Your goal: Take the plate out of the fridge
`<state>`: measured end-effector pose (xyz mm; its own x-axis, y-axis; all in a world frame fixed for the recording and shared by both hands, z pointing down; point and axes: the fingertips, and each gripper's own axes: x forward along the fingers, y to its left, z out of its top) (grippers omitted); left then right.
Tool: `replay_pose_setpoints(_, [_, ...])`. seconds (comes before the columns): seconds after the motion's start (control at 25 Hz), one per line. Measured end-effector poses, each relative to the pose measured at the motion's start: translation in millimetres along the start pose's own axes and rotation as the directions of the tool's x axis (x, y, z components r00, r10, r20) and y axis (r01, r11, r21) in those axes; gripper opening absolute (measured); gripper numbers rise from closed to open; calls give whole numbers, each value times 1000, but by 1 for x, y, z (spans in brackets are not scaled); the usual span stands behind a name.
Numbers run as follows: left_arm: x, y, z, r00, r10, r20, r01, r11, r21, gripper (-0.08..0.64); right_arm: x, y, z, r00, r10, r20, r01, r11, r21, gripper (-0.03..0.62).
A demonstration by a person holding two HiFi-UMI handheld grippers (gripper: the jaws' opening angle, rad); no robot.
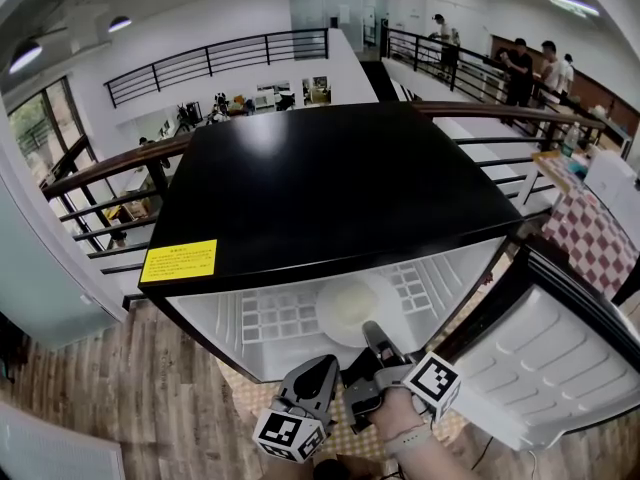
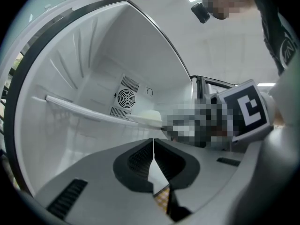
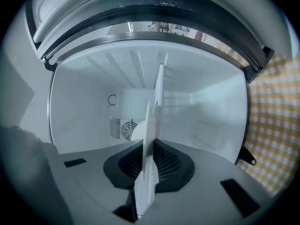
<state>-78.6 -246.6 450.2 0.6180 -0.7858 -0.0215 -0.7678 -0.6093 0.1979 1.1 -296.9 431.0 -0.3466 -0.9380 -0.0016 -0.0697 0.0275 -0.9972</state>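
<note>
1. The fridge (image 1: pixel 330 188) has a glossy black flat top and a ribbed white plastic inside.
2. The round, thin white plate (image 1: pixel 352 308) lies on the white grid shelf (image 1: pixel 268 318).
3. The right gripper (image 3: pixel 149 159) is clamped on the plate's rim, which it sees edge-on.
4. The left gripper (image 2: pixel 153 154) is pressed closed and empty, just outside the fridge.

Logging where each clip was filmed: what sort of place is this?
Probably an upper gallery in an open-plan office or lab: black railings, desks on the floor below, and people standing along the walkway.
</note>
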Motion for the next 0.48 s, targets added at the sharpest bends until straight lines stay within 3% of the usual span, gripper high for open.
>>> replay_pose_setpoints(0.48, [-11,-3,1,1000,18,10,-18,1000,4,12,-20,0,-9,1000,18,2,-18,997,73,51])
